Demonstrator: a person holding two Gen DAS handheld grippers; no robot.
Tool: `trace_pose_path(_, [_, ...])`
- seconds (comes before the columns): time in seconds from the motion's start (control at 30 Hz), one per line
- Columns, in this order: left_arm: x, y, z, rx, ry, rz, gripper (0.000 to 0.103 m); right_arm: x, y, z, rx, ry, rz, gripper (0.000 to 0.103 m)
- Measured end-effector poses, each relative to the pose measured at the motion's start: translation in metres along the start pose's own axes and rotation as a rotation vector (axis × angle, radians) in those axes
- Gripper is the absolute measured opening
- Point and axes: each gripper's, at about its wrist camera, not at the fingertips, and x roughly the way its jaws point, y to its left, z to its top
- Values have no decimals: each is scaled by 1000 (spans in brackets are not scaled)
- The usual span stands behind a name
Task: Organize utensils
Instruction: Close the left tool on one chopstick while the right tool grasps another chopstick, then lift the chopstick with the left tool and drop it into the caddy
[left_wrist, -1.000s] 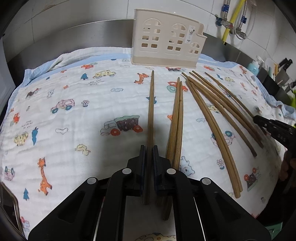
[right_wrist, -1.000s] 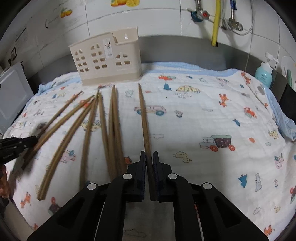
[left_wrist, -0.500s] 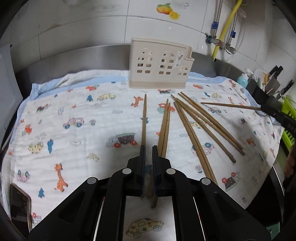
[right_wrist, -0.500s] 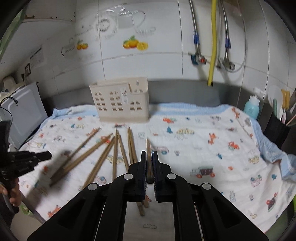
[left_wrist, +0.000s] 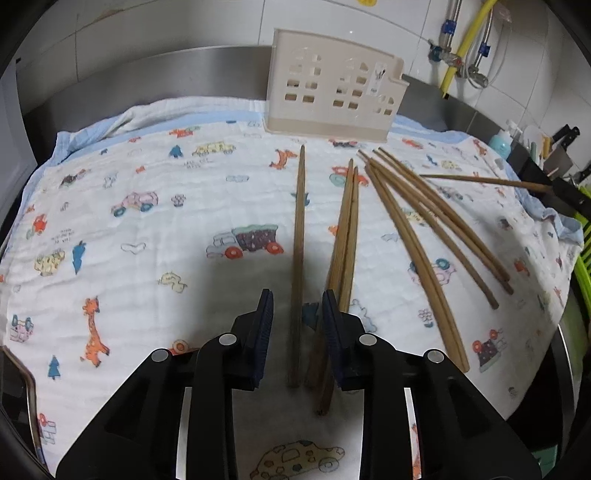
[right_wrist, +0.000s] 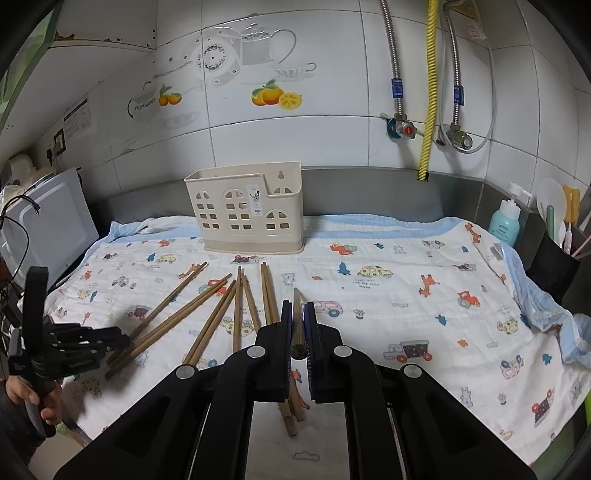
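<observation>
Right tongs (right_wrist: 298, 332) clamped on one chopstick (right_wrist: 297, 325) lifted clear of the worktop cloth (right_wrist: 406, 295); left tongs (left_wrist: 297, 317) opening around a second chopstick (left_wrist: 298, 236) lying on it, pads not pressing; next: drop the lifted one into the holder (right_wrist: 243, 218).

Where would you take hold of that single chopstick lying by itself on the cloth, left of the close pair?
Probably near its thick end, coming from above with the pads either side. The single chopstick lies flat on the cloth, apart from the pair, thin tip toward the utensil holder. The left hand-held gripper, jaws opening, already straddles it.
</observation>
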Motion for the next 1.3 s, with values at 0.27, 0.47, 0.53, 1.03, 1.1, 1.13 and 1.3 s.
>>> trace_pose_path(0.27, [7, -2, -3, 14, 6, 26, 10, 2, 0, 0, 0, 6, -3, 7])
trace_pose_path(0.47, [8, -5, 1, 10, 20, 44, 10, 4, 3, -1, -11, 16, -6, 7])
trace_pose_path(0.53, [7, -4, 2, 2, 26, 37, 8, 3, 2, 0, -9, 15, -5, 7])
trace_pose_path(1.03, [-72, -18, 34, 44, -239, -9, 5, -9, 6, 24, -26, -32, 6, 7])
trace_pose_path(1.1, [-77, -21, 38, 55, -259, -19, 5, -10, 8, 28, -30, -36, 14, 7])
trace_pose_path(1.13, [-79, -23, 41, 63, -265, -27, 5, -10, 9, 31, -34, -37, 20, 7])
trace_pose_path(1.3, [-80, -30, 51, 80, -264, -46, 5, -9, 12, 47, -53, -41, 37, 7])
